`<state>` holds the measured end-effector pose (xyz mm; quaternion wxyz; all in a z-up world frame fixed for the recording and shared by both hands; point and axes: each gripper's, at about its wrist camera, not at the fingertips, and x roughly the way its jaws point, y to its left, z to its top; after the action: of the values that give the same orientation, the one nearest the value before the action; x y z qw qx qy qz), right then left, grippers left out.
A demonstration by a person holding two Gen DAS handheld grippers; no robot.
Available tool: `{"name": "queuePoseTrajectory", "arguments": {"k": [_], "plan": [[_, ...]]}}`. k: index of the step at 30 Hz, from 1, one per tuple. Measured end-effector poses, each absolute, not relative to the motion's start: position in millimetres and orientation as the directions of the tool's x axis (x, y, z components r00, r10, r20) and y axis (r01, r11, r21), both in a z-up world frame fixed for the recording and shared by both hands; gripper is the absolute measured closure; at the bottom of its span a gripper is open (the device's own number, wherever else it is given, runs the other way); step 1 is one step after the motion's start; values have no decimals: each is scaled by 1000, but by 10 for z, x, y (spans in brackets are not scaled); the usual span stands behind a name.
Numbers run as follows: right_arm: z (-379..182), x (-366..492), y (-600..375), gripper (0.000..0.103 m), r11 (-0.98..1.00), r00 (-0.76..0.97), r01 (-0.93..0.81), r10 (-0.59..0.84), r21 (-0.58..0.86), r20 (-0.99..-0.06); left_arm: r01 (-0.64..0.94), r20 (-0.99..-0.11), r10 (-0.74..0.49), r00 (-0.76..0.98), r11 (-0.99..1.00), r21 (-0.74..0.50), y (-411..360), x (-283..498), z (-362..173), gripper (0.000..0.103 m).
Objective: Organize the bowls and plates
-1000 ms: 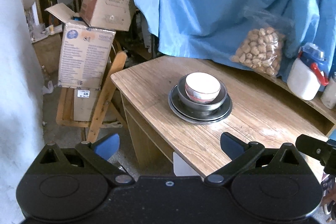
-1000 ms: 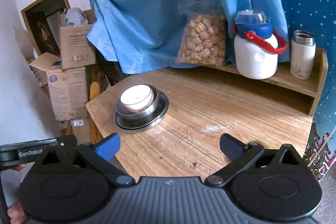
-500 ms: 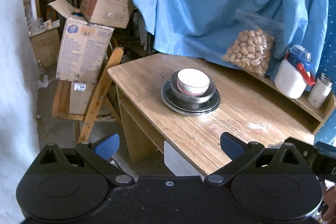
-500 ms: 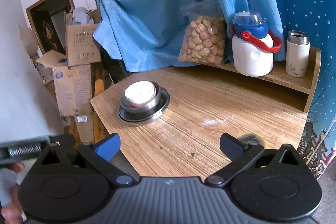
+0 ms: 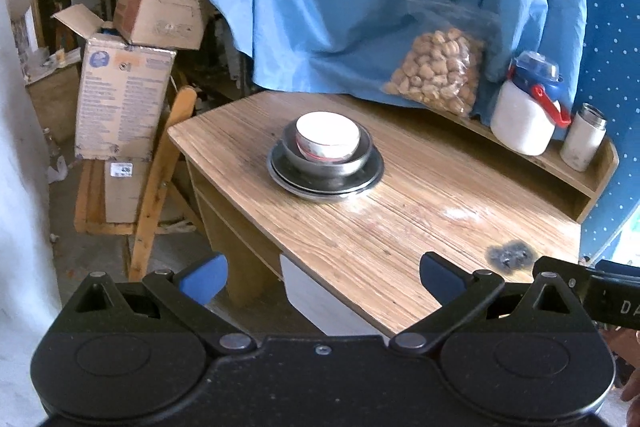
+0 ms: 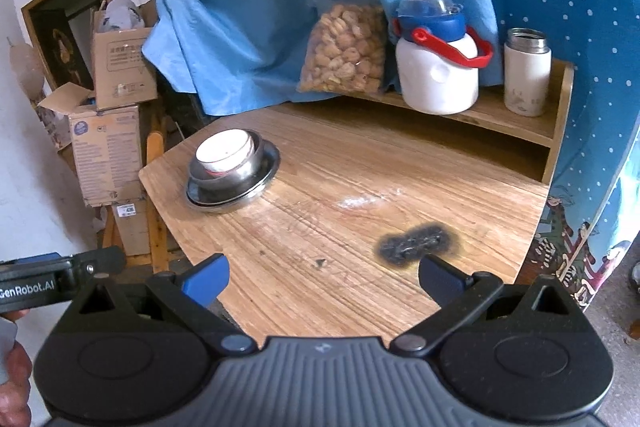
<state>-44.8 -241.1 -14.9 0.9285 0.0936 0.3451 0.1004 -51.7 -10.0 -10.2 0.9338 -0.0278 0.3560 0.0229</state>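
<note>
Left wrist view shows your left gripper (image 5: 323, 273) spread wide, holding nothing; the white bowl (image 5: 327, 141) sits nested in the steel bowl (image 5: 326, 163) and plates (image 5: 325, 183) at frame center. Your right gripper (image 6: 323, 273) gapes empty too.

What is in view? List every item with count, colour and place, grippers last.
white bowl: 1, white with red band, nested in the metal bowl
metal bowl: 1, grey, on the plates
metal plates: stacked, count unclear, grey, on the table
table: 1, wood, burn mark near front
snack bag: 1, clear, tan pieces, on shelf
jug: 1, white, blue lid, red handle, on shelf
flask: 1, white, on shelf
cardboard boxes: 2, brown, left of table
left gripper: open, empty
right gripper: open, empty
</note>
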Motion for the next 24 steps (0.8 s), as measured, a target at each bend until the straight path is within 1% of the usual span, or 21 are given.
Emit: {"name": "queuePoseTrajectory", "arguments": {"k": [4,9,24], "plan": [[-166,-458,-2428,0,966,743,-127,243,225,-624,-71,-660,33,750,997,-30,-140,-531,-131,1],[-201,-399,-2446,0,969,731,-124,235,214,-641,-65,-674,34,738,998,-20,-184,-482,-191,1],[-289,-263,-2439,0,969,695,-123,238,214,-678,-74,-687,39,726,997,-21,-202,-415,-236,1]]}}
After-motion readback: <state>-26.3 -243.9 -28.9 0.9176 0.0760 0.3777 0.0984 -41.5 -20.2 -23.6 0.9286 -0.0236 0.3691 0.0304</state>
